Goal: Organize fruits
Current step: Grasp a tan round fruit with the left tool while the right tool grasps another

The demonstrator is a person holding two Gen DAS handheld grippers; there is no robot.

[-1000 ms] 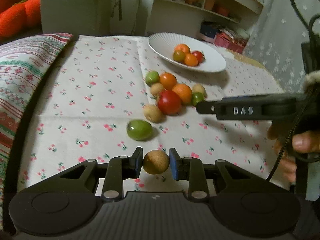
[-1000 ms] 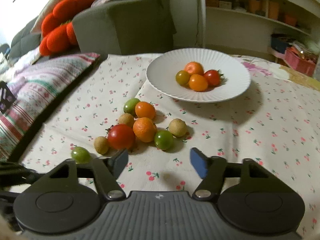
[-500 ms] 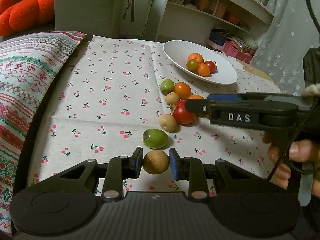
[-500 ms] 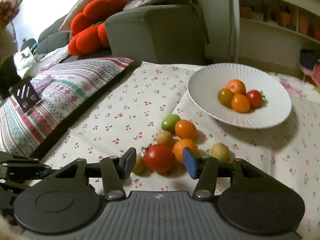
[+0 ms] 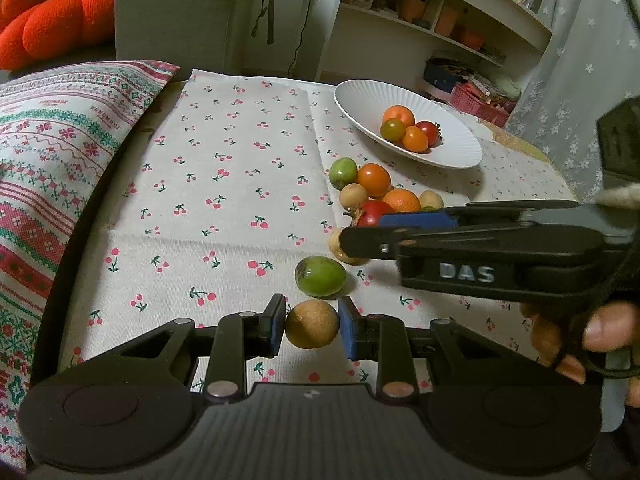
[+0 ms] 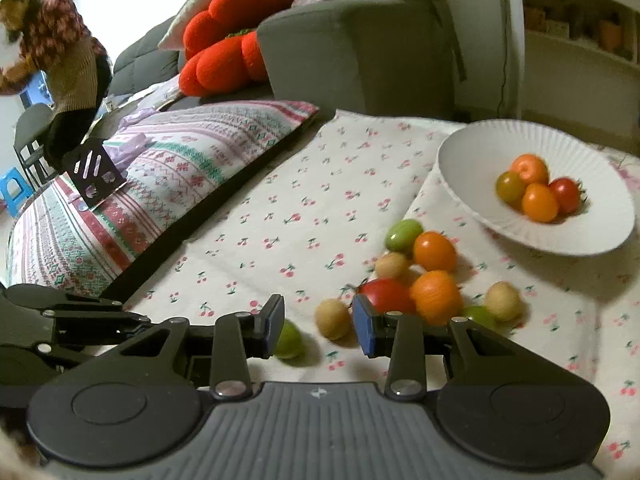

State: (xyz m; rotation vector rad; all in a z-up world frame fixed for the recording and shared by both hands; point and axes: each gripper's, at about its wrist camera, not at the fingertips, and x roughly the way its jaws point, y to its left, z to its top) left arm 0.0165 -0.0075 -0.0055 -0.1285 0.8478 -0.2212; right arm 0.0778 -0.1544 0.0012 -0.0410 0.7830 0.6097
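Home living room: grey sofa [image 6: 352, 44], red cushion [image 6: 224, 52], cluttered shelves [image 5: 440, 20], cherry-print tablecloth [image 5: 224, 184].

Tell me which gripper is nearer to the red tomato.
Right. The right gripper is open just in front of the red tomato, one pad beside it. The left gripper is further back, shut on a tan fruit, beyond a green fruit.

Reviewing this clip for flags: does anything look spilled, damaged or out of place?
Nothing spilled or damaged. Loose fruit sits clustered on the tablecloth beside the white plate; the left gripper holds a brown fruit.
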